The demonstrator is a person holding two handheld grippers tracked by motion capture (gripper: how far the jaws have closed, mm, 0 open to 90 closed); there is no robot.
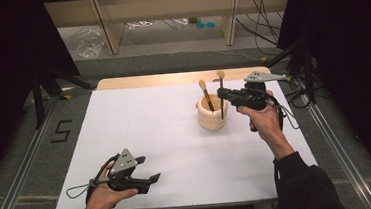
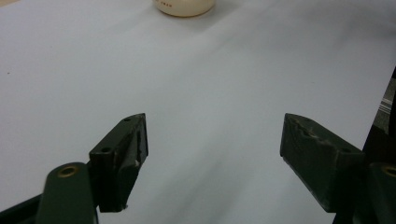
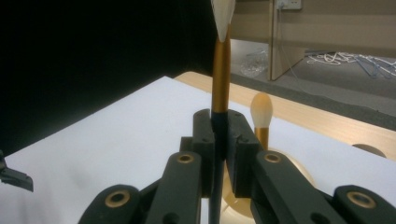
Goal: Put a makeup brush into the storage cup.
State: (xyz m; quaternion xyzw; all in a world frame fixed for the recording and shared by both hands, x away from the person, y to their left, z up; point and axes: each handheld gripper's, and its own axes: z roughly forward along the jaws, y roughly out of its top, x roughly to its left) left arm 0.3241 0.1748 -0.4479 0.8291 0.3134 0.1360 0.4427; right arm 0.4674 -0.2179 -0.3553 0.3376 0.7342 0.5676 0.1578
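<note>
A cream ridged holder (image 1: pixel 212 115) stands on the white table (image 1: pixel 146 137), right of centre. Two brushes rise from it. My right gripper (image 1: pixel 221 94) is shut on the dark handle of the taller brush (image 1: pixel 221 89), just above the holder's rim; this brush (image 3: pixel 221 60) stands upright between the closed jaws, its pale tip at the top. The second brush (image 1: pixel 205 94) leans in the holder untouched, and its tip (image 3: pixel 261 109) shows behind the jaws. My left gripper (image 1: pixel 152 179) rests near the table's front left edge, open, with nothing between its fingers (image 2: pixel 126 154). The holder's base (image 2: pixel 184 6) shows far ahead of it.
A wooden strip (image 1: pixel 171 78) borders the table's far edge. Metal rails (image 1: pixel 31 146) run along both sides on the floor. Shelving legs (image 1: pixel 104 25) and cables (image 1: pixel 263 33) lie beyond the table.
</note>
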